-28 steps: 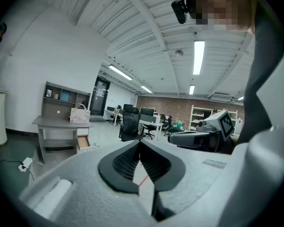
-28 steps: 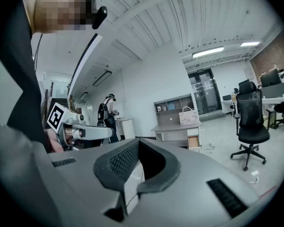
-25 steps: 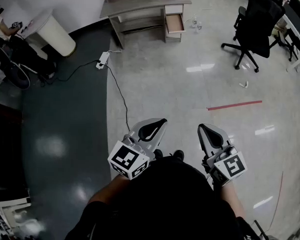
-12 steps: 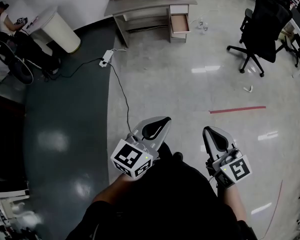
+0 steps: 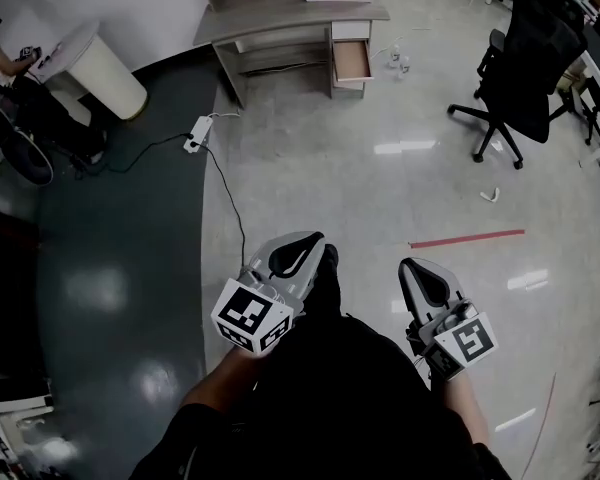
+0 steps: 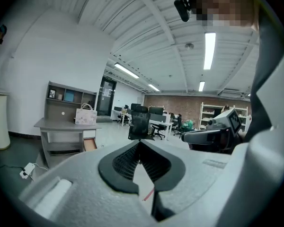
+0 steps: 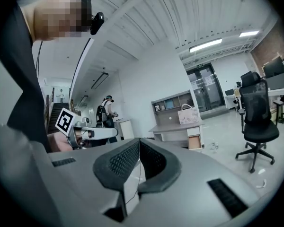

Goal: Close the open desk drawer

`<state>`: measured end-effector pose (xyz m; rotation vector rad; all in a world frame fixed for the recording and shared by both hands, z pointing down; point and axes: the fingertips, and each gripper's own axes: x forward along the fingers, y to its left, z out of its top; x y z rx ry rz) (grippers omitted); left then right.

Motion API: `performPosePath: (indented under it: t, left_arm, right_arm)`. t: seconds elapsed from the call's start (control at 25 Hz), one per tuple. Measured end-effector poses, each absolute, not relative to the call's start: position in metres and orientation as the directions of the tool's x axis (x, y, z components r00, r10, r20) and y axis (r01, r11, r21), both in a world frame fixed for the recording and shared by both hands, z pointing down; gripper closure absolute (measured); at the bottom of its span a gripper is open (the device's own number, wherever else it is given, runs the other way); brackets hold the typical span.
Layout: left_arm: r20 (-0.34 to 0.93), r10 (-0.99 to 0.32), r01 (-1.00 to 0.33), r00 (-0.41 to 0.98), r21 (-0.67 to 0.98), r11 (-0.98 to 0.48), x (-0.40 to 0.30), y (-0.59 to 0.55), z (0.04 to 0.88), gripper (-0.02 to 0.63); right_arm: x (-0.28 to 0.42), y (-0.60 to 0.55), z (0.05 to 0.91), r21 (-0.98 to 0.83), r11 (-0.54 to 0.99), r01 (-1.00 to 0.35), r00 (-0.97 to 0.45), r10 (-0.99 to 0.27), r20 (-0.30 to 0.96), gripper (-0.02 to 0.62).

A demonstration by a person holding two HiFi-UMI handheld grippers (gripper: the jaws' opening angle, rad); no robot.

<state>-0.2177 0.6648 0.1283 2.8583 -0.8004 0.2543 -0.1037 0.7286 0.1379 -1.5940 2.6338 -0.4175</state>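
A trip is the likeliest trouble. The cable [image 5: 228, 183] trails over the floor ahead-left of the left gripper [image 5: 298, 256] and could catch a foot on the walk-up. The open drawer [image 5: 352, 60] sits far ahead of both tongs, at the right end of the desk [image 5: 280, 13], and an off-centre push could jam it. The left gripper's jaws are pressed together on nothing. The right gripper [image 5: 427, 280] is likewise clenched and empty.
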Motion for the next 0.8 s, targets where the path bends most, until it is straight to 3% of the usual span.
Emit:
performPosePath:
  t: [0.48,0.8]
  left_arm:
    - [0.193,-0.366,-0.393,0.910,0.123,-0.911,-0.162,0.458,0.111,0.598]
    - [0.188,-0.355,-0.382,0.916,0.130,-0.915,-0.143,0.359,0.109,0.598]
  right_arm:
    - [-0.058,0.517,0.119,-0.256,0.347,-0.902,-0.386,-0.915,0.120,0.581]
    - [-0.046,0.418,0.131,-0.308,0.334,-0.891,-0.388,-0.912,0.134,0.581]
